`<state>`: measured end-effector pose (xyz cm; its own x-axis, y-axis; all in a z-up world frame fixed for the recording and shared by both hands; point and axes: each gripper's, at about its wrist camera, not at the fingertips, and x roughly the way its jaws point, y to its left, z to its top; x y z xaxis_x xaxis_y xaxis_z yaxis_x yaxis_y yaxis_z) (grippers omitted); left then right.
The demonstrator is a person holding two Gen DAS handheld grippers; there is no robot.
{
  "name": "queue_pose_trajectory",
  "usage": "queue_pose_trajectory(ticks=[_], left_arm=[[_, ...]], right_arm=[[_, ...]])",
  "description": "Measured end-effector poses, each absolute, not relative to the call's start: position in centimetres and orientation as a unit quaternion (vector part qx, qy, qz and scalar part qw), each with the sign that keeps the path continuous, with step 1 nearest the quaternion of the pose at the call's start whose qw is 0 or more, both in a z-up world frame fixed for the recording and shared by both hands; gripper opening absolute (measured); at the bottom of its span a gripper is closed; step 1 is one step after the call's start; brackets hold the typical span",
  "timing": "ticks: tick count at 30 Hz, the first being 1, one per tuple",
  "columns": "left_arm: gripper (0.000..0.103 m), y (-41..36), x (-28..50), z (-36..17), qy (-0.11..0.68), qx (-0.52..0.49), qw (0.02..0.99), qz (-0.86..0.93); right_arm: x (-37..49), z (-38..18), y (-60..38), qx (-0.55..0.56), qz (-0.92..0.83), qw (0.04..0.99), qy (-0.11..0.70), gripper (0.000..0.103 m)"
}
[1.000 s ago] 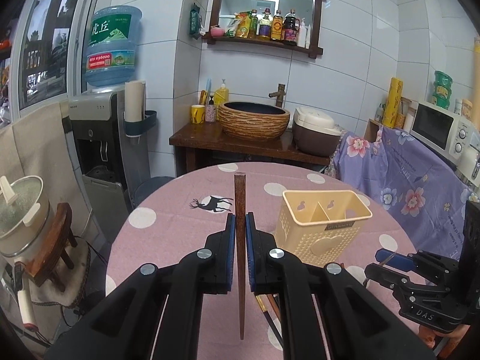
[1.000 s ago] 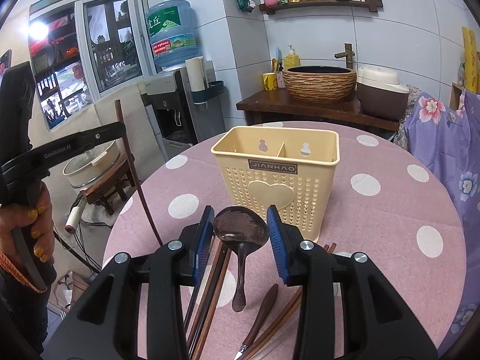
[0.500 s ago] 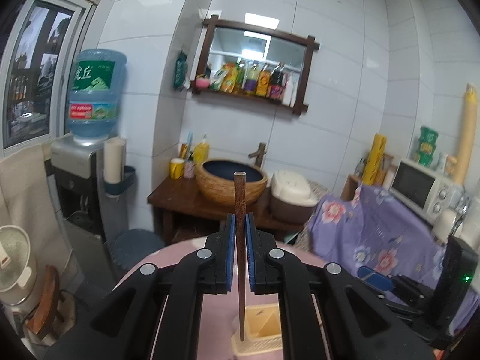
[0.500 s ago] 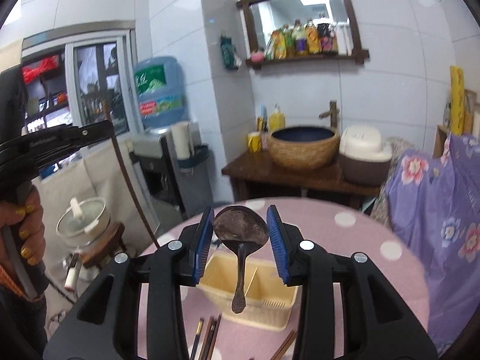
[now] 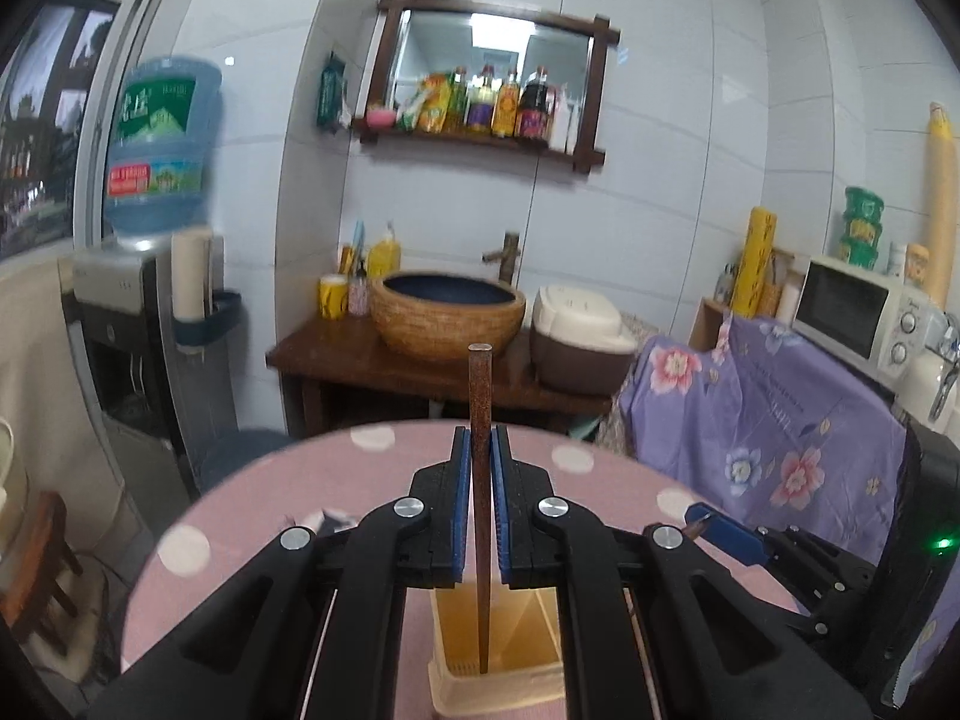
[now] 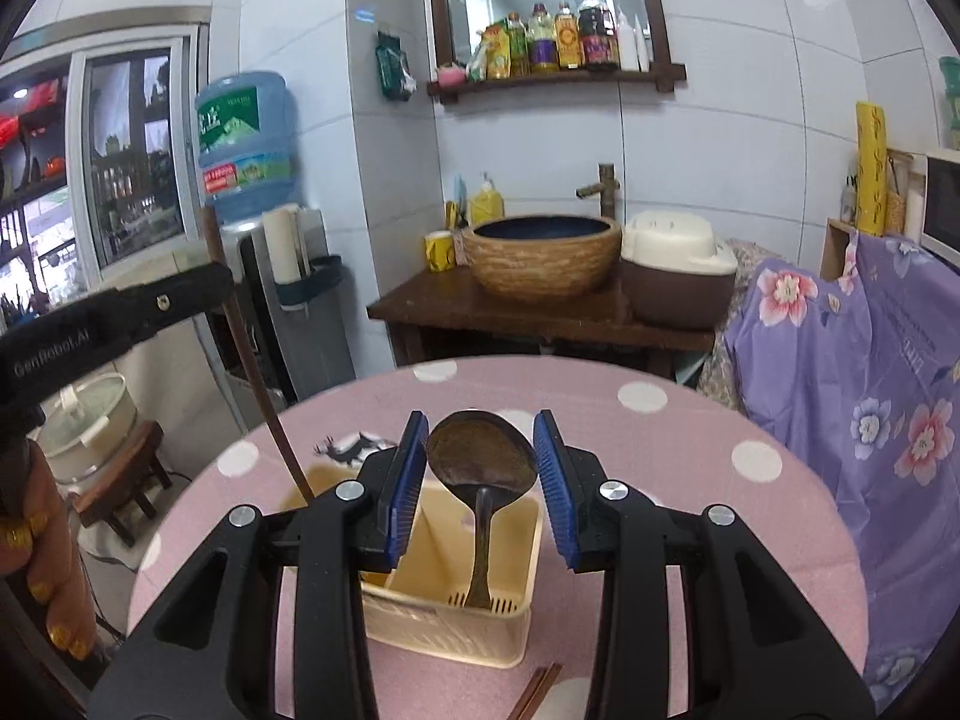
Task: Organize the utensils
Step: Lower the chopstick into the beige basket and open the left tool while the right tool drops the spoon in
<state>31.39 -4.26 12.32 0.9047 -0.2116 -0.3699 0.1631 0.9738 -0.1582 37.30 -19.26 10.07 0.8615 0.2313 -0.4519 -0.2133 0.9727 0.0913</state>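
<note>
1. Cream plastic is forming the utensil holder (image 6: 444, 612), which is standing on the pink polka-dot tabletop (image 6: 708, 516); a partition is dividing it into two compartments.
2. Pinching a dark wooden chopstick (image 5: 480, 480) upright between its blue pads, the left gripper (image 5: 480, 504) is holding narrow above the holder (image 5: 498, 660).
3. That chopstick's lower tip is reaching down inside the holder's left compartment in the left wrist view, close to the slotted floor; whether it is touching the floor is hard to tell.
4. Gripping a dark wooden spoon (image 6: 482, 468) by the sides of its bowl, the right gripper (image 6: 482, 480) is holding at a medium width.
5. Hanging bowl-up, the spoon is pointing its handle straight down into the holder's right compartment, its end lying at the floor slots.
6. Seen from the right wrist view, the left gripper's chopstick (image 6: 258, 372) is slanting down into the holder's left side.
7. More wooden chopsticks (image 6: 537, 690) are lying on the tabletop just in front of the holder.
8. Behind the tabletop, a woven basin (image 6: 543, 258) is sitting on a dark wooden counter (image 6: 540, 318) beside a rice cooker (image 6: 678, 282).
</note>
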Motion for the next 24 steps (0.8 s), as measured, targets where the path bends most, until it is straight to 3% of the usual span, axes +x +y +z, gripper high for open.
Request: queue_pose_trajectory(ticks=[14, 16, 18, 20, 21, 22, 24], left_arm=[[0.007, -3.6, 32.5, 7.6, 0.251, -0.073, 0.961, -0.095], [0.007, -3.6, 32.3, 7.5, 0.252, -0.077, 0.959, -0.103], [0.010, -3.5, 31.9, 7.6, 0.251, -0.078, 0.959, -0.104], [0.031, -3.1, 31.0, 7.6, 0.249, -0.078, 0.959, -0.109], [0.056, -2.9, 30.3, 7.6, 0.245, -0.082, 0.960, -0.111], [0.068, -2.6, 29.3, 7.4, 0.238, -0.085, 0.961, -0.113], [0.071, -2.5, 28.0, 6.8, 0.239, -0.076, 0.962, -0.110]], right_arm=[[36.7, 6.0, -18.3, -0.005, 0.098, 0.964, 0.247, 0.038], [36.6, 6.2, -18.5, -0.001, 0.099, 0.965, 0.242, 0.044], [35.9, 6.5, -18.7, -0.003, 0.089, 0.970, 0.227, 0.061], [34.9, 6.9, -19.2, 0.001, 0.084, 0.973, 0.214, 0.065], [34.2, 7.0, -19.4, 0.002, 0.083, 0.974, 0.211, 0.065], [33.5, 6.9, -19.6, 0.002, 0.079, 0.974, 0.211, 0.068], [32.3, 6.4, -19.9, -0.002, 0.069, 0.973, 0.222, 0.072]])
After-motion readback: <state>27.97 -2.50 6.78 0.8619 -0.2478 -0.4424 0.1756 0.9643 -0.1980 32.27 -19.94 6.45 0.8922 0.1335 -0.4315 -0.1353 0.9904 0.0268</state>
